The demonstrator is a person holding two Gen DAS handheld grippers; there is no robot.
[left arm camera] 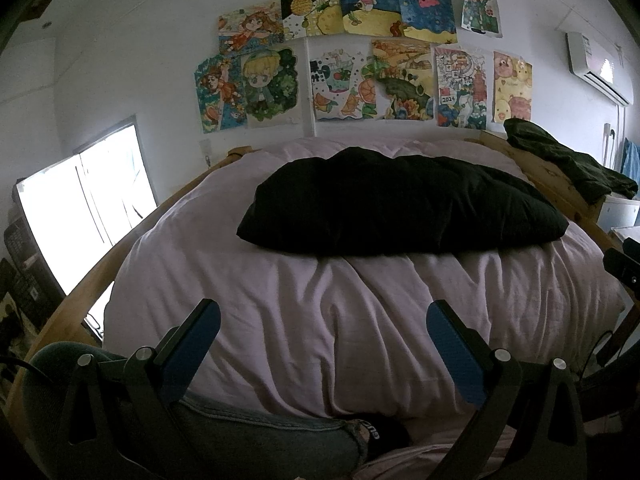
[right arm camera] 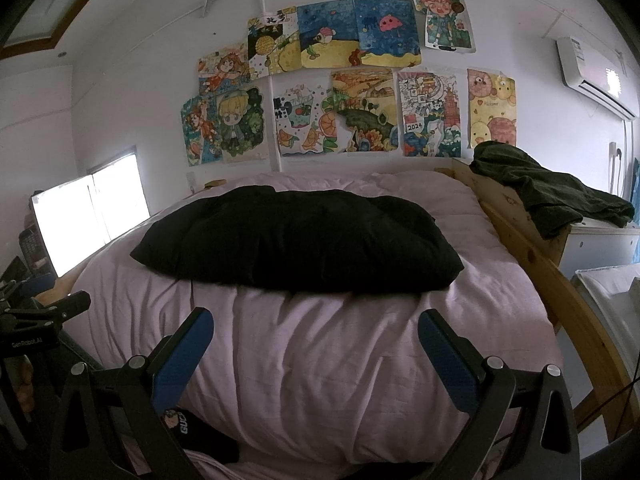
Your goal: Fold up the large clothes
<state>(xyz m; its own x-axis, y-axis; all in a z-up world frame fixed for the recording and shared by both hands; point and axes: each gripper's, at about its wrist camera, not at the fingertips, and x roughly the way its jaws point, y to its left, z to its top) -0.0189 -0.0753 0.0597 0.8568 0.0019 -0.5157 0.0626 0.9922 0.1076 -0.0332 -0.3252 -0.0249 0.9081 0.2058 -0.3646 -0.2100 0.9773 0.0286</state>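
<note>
Black garment [left arm camera: 400,204] lies in a compact, roughly folded bundle on the pink duvet [left arm camera: 320,300] at 12 o'clock from both grippers, so that piece looks done or close to it. A dark green garment [right arm camera: 548,196] sits crumpled on the bed rail [right arm camera: 520,228] at 2 o'clock, apparently left to fold. Left gripper [left arm camera: 323,354] and right gripper [right arm camera: 316,354] hover short of the bundle, jaws spread wide and holding nothing.
</note>
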